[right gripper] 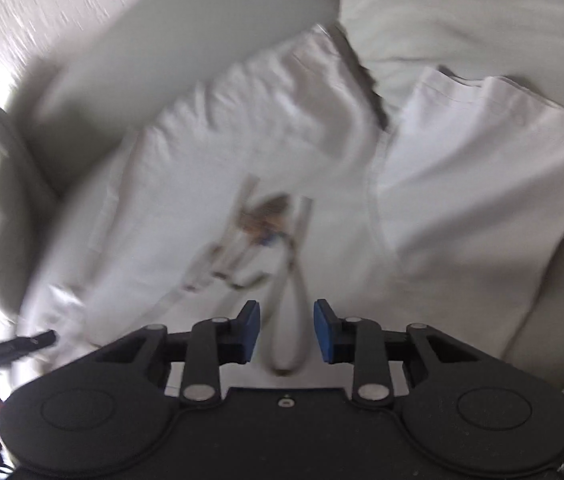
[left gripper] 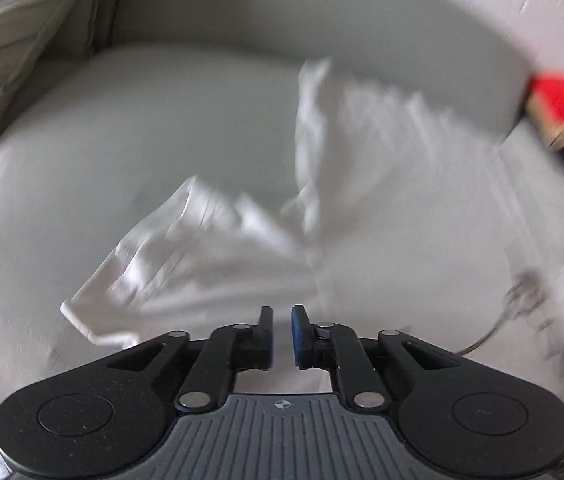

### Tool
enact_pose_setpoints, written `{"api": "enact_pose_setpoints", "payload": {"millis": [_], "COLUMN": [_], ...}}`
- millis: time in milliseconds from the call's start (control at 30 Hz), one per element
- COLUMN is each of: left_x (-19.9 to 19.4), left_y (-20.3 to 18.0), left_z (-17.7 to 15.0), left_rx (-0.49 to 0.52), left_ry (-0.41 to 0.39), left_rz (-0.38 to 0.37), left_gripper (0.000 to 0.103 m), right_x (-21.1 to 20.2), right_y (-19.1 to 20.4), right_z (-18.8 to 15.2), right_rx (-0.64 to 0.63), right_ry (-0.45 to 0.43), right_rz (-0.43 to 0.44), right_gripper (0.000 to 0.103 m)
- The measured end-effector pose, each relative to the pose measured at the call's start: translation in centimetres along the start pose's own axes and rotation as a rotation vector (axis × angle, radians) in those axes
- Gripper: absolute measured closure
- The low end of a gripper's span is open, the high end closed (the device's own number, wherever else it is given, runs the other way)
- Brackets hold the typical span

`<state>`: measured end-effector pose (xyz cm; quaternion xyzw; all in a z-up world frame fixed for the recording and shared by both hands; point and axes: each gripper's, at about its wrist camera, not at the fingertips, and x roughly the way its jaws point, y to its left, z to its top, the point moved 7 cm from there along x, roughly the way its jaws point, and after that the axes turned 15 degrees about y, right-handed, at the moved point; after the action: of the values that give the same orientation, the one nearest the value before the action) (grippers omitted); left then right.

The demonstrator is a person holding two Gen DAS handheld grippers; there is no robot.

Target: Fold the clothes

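Observation:
A white T-shirt (left gripper: 361,168) lies crumpled on a pale grey cushioned seat (left gripper: 142,120), one sleeve (left gripper: 142,264) spread toward the left. My left gripper (left gripper: 282,334) hovers low over the shirt's near edge. Its blue pads stand almost together, and I see no fold pinched between them. In the right wrist view the same shirt (right gripper: 210,152) shows a blurred dark print (right gripper: 266,216) on its chest. My right gripper (right gripper: 286,332) stands open just above the cloth, with a pale loop shape (right gripper: 287,344) on the shirt between its fingers. Both views are motion-blurred.
A beige cushion (left gripper: 10,40) leans at the upper left. A red and black object (left gripper: 561,112) sits at the right edge. A grey backrest cushion (right gripper: 186,60) rises behind the shirt. Another white cloth panel (right gripper: 481,168) lies to the right. A dark object (right gripper: 22,346) pokes in at lower left.

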<state>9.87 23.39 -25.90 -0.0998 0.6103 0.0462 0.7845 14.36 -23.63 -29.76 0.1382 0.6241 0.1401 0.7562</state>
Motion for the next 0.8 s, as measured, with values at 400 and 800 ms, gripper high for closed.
{"api": "enact_pose_setpoints", "payload": {"millis": [400, 800], "left_x": [-4.2, -13.2], "left_y": [4.9, -10.9], "left_z": [-2.5, 0.0], "left_rx": [-0.059, 0.147], "left_ry": [-0.009, -0.187], "left_rz": [0.38, 0.038], "left_gripper": [0.092, 0.086], "right_x": [-3.3, -9.2], "right_y": [-5.3, 0.8], "right_z": [-2.3, 0.5], "right_rx": [0.066, 0.051], "right_ry": [-0.025, -0.091], "right_rz": [-0.204, 0.186], "right_gripper": [0.08, 0.074]}}
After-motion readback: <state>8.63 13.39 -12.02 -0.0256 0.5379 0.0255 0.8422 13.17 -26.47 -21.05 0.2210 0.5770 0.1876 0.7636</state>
